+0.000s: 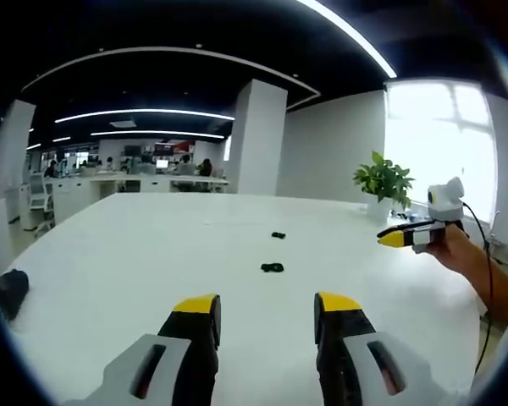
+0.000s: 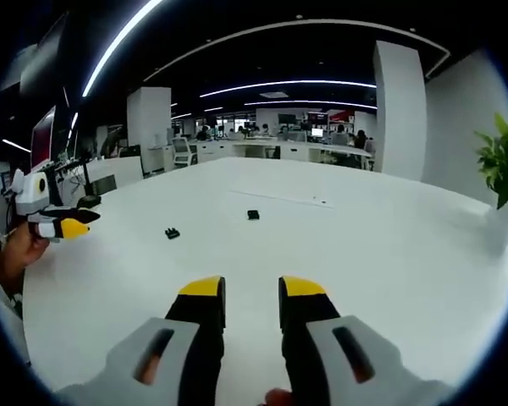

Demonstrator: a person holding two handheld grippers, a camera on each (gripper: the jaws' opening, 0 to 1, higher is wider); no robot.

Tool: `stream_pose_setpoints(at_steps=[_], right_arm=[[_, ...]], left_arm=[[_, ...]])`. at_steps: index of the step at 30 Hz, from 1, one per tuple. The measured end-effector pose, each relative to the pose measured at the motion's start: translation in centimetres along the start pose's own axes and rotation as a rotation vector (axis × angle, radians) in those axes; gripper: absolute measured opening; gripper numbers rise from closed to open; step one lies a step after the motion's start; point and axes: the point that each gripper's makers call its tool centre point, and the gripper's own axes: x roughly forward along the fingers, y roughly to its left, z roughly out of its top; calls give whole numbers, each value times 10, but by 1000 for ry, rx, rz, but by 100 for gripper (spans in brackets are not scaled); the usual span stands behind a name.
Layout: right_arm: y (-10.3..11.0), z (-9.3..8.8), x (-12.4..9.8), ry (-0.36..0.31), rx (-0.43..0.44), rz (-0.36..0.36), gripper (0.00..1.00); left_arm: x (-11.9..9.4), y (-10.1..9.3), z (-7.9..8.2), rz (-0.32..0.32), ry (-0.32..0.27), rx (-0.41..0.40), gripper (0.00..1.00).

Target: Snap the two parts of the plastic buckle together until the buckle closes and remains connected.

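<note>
- Right now, in the left gripper view, my left gripper (image 1: pixel 267 309) hovers over the white table (image 1: pixel 135 254) with its jaws spread wide and nothing between them.
- Ahead of those jaws, just past the tips, lies the nearer buckle part (image 1: pixel 272 267), flat on the table; the farther buckle part (image 1: pixel 278 235) lies beyond it, clearly apart from the first.
- Off to the right of my left gripper, my right gripper (image 1: pixel 393 238) comes in, held in my hand (image 1: pixel 454 248) above the table; its yellow-tipped jaws look nearly together, and I see nothing in them.
- Behind that gripper a potted plant (image 1: pixel 383 182) stands near the table's far edge.
- In the right gripper view, my right gripper (image 2: pixel 251 300) has its jaws a moderate gap apart, empty, above the table (image 2: pixel 389 254).
- Ahead and to the left of its tips sits one buckle part (image 2: pixel 172 233); the other buckle part (image 2: pixel 253 215) lies farther on, almost straight ahead.
- At the far left my left gripper (image 2: pixel 74 227) shows, held above the table's edge; how wide it stands I cannot tell from here.
</note>
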Motion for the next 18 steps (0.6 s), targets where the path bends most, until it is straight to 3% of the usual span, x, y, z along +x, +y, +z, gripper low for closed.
stream_pose_setpoints(at_steps=[18], right_arm=[[-8,13,34,12,-30,10,25]], left_arm=[[3,1,-4,-18,17,-3,45]])
